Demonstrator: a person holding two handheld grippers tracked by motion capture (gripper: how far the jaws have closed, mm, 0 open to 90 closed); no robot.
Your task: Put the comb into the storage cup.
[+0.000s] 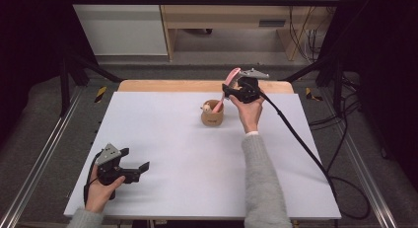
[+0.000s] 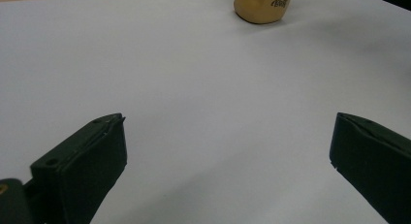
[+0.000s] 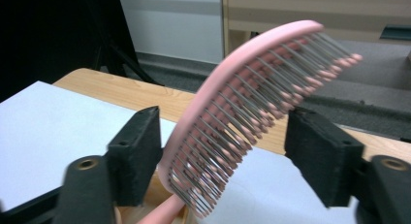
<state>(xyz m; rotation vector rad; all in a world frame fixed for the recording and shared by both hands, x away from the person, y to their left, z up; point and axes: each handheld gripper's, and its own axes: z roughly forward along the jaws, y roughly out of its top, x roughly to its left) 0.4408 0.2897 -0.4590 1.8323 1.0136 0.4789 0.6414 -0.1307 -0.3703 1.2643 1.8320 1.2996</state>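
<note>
Table [image 1: 187,154]: flat white matte sheet, rectangular, over a pale wood top whose light-brown edge shows as a strip along the far side.
Person: two forearms in fuzzy grey knit sleeves come in from the near edge, one hand on each tool.
Right gripper [image 3: 220,156]: held above the far middle of the table, matte black, blocky jaws with screw holes, a grey three-cornered plate on top and a thick black cable trailing off to the right. Its jaws stand apart on either side of the brush head; the bristle tips lie close to one pad and the pink back sits near the other, with no clear press on either.
Left gripper [image 2: 228,151]: rests low at the near left corner of the sheet, same black build and grey plate, jaws spread wide with bare white sheet between them.
Hairbrush [image 3: 252,103]: smooth pink plastic, curved oval head, rows of thin grey wire bristles with small pink ball tips; it leans tilted, handle down inside the cup.
Cup [image 1: 212,114]: small, rounded, tan like wood or bamboo, dark lettering on its side, standing upright at the far middle, just under the right gripper.
</note>
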